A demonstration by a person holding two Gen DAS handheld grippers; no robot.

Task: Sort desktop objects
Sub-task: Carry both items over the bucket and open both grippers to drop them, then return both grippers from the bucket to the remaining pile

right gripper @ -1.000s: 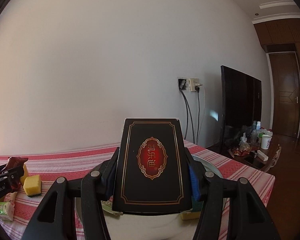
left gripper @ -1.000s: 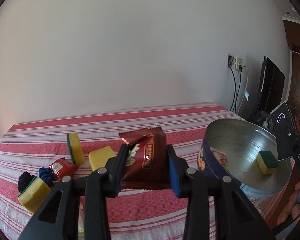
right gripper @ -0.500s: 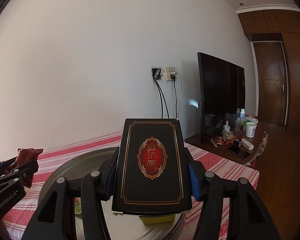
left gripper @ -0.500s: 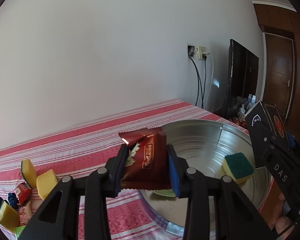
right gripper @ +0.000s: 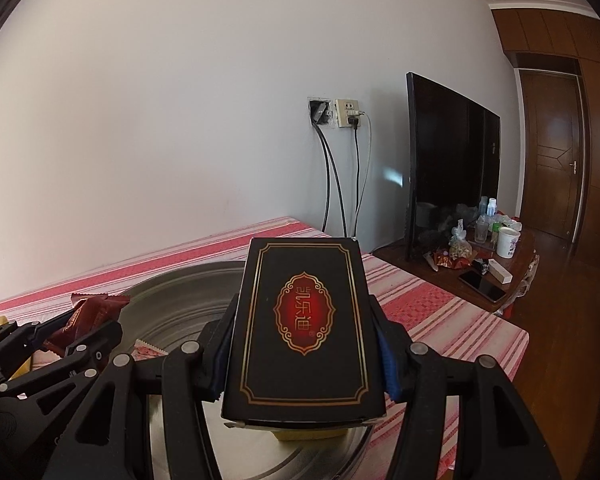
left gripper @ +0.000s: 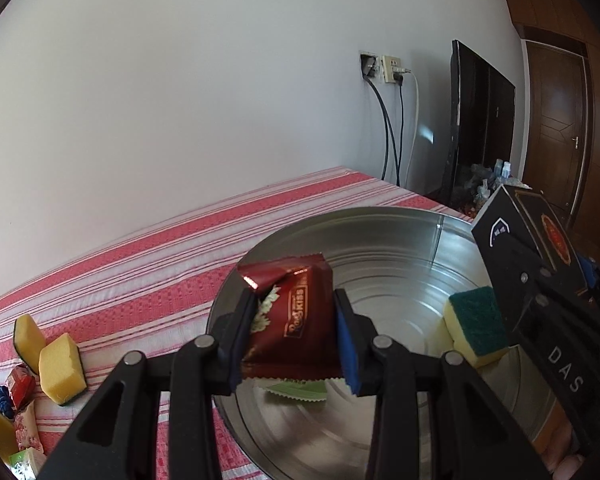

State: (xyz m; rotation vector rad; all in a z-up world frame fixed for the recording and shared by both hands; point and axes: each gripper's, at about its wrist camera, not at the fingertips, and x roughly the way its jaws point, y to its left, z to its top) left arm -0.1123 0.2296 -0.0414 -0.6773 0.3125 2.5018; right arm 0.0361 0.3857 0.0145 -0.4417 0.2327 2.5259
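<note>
Two held items – crumpled maroon snack packet (left gripper: 290, 320), gold-bordered black box (right gripper: 304, 328), perhaps cardboard.

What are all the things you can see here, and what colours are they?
metal tub: one, silver, on the striped cloth
tablecloth: one, red and white stripes, over the table
sponge: one, yellow and green, inside the tub
loose sponges: three, yellow, left on the cloth
snack packet: one, dark red, held over the tub
box: one, black with a red emblem, held over the tub
television: one, black, by the wall
left gripper: black, shut on the packet
right gripper: black, shut on the box
</note>
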